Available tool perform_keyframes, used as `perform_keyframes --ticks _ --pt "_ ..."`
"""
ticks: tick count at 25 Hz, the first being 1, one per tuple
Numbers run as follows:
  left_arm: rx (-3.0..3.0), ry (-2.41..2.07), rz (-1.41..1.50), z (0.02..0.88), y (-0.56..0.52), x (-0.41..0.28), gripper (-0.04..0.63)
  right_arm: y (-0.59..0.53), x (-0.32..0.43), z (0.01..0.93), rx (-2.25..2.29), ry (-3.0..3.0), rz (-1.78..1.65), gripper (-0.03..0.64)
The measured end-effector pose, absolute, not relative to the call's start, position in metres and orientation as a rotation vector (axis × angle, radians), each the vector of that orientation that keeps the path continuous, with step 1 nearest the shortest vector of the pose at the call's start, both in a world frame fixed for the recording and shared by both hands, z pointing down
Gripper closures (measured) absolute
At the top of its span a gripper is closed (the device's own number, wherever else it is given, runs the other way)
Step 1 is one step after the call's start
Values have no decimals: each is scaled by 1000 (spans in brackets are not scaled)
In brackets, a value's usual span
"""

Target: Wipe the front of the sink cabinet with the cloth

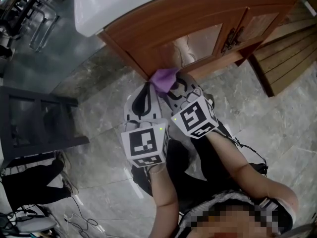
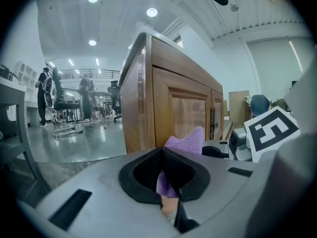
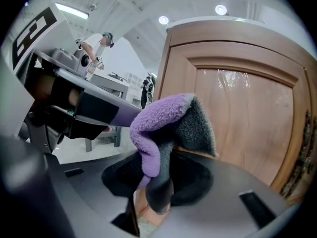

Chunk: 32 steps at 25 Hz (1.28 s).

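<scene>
The brown wooden sink cabinet (image 1: 198, 38) with its white sink top (image 1: 124, 4) fills the upper head view. A purple cloth with a grey underside (image 1: 165, 77) rests against the lower left corner of the cabinet's left door. My right gripper (image 1: 174, 87) is shut on the cloth (image 3: 163, 118), directly in front of the door panel (image 3: 247, 118). My left gripper (image 1: 148, 90) sits beside it on the left, its jaws closed with purple cloth (image 2: 185, 140) pinched between them. The cabinet front (image 2: 183, 108) rises straight ahead of the left gripper (image 2: 166, 177).
Dark metal handles (image 1: 232, 37) sit where the two doors meet. A black stand (image 1: 34, 123) is on the grey stone floor at left, and wooden slats (image 1: 287, 58) lie at right. Cables (image 1: 79, 219) and another person's legs (image 1: 29, 182) are at lower left.
</scene>
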<state>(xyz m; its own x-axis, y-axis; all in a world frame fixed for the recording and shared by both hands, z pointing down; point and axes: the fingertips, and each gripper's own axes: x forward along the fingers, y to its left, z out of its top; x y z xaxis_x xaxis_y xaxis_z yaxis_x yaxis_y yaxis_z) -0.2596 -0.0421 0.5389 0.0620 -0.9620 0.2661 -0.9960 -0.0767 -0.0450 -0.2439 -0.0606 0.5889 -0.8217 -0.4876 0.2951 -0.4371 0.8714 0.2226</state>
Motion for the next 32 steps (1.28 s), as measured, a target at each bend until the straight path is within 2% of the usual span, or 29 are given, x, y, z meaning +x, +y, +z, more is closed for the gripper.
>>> perform_keyframes --ticks 32 --pt "2293 -1910 381 545 -64 -212 594 -113 -172 597 887 -2569 -180 442"
